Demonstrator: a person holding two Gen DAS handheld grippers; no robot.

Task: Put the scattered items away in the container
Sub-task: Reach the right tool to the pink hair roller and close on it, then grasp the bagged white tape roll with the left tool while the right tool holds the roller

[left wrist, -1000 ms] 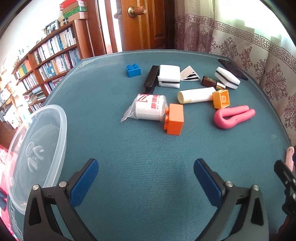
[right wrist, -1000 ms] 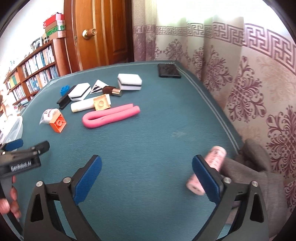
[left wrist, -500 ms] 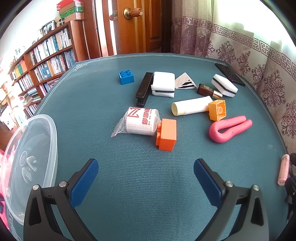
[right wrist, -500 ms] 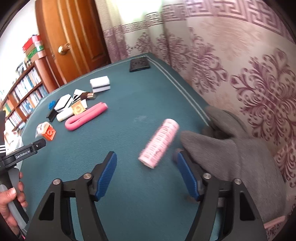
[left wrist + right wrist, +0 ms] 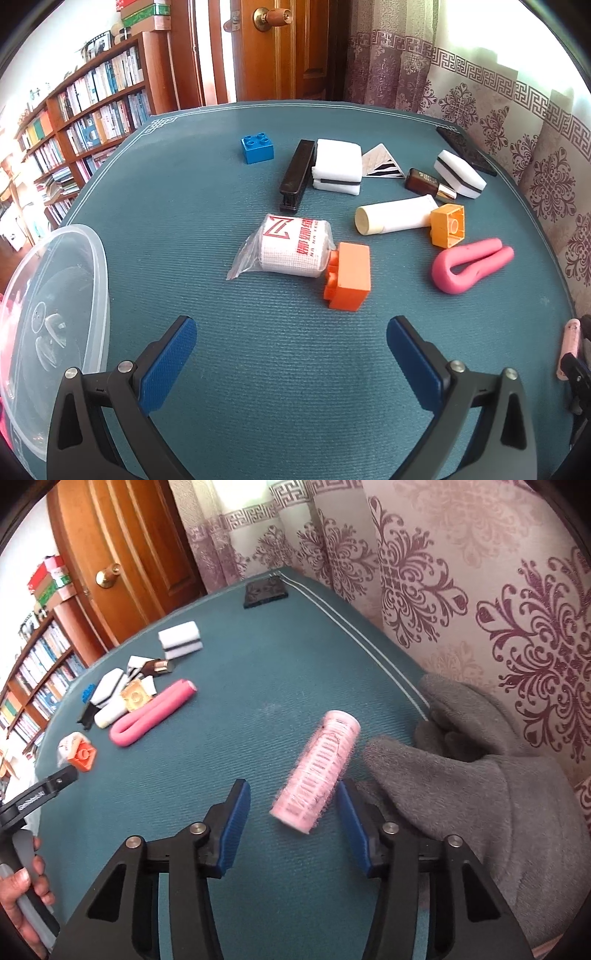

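A pink hair roller [image 5: 317, 768] lies on the teal table near its right edge, seen small in the left wrist view [image 5: 569, 347]. My right gripper [image 5: 291, 794] straddles it, jaws narrowed but open, with a gap on the left side. My left gripper [image 5: 291, 354] hovers open over bare table, just short of an orange brick [image 5: 349, 275] and a wrapped bandage roll [image 5: 295, 247]. The clear plastic container [image 5: 99, 280] sits at the table's left edge.
Farther back lie a pink foam loop [image 5: 469, 264], yellow brick [image 5: 447, 225], cream tube [image 5: 395, 219], stapler [image 5: 297, 175], white sponges [image 5: 338, 166], brown bottle [image 5: 424, 182] and blue brick [image 5: 257, 148]. A grey glove [image 5: 480, 794] lies right of the roller. Curtains border the right.
My right gripper swung toward the table's right edge, came in over the pink roller and narrowed its jaws around it. My left gripper stayed open and drifted slightly.
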